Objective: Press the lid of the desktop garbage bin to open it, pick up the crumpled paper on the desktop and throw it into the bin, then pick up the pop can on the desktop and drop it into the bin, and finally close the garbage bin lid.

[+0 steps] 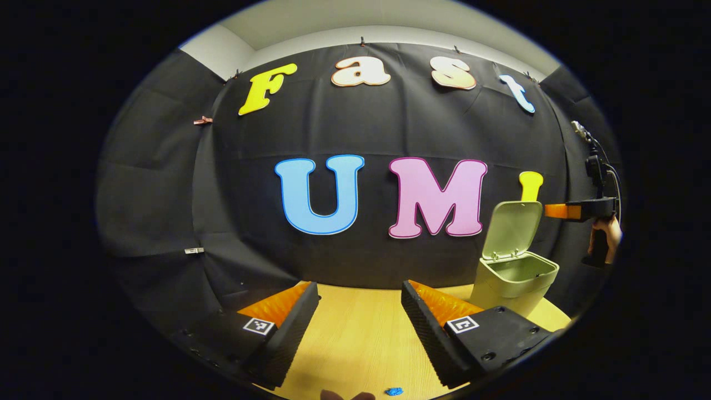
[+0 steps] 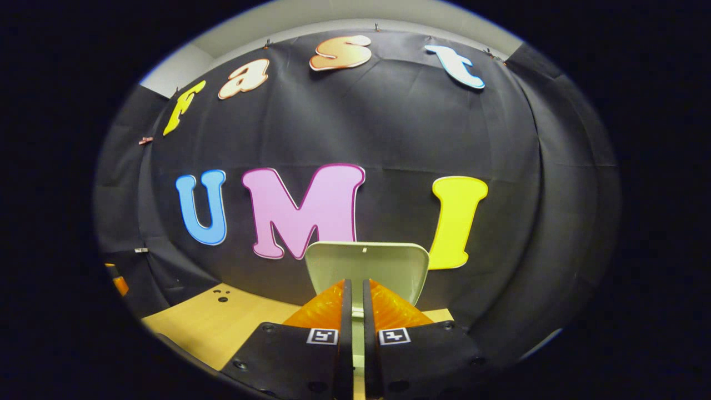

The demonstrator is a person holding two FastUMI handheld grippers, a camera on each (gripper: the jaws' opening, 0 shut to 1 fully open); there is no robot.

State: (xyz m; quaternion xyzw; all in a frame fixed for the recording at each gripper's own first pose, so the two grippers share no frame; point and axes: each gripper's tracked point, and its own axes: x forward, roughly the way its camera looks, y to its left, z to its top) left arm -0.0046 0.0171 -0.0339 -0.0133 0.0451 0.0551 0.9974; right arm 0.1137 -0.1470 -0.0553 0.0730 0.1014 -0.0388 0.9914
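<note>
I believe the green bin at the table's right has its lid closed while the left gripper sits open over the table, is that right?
Not quite: the lid of the green bin is open, standing upright behind the bin's mouth, as the left gripper view shows. The rest holds: the bin is at the right of the table, and the left gripper is open over it.

the left gripper view looks level across the wooden desktop (image 1: 355, 333) toward the booth wall, the garbage bin (image 1: 514, 278) standing off to its right at moderate range. the right gripper view faces the same wall from directly before the bin's raised lid (image 2: 366, 266) (very near). both views share bin, desktop and wall.
</note>
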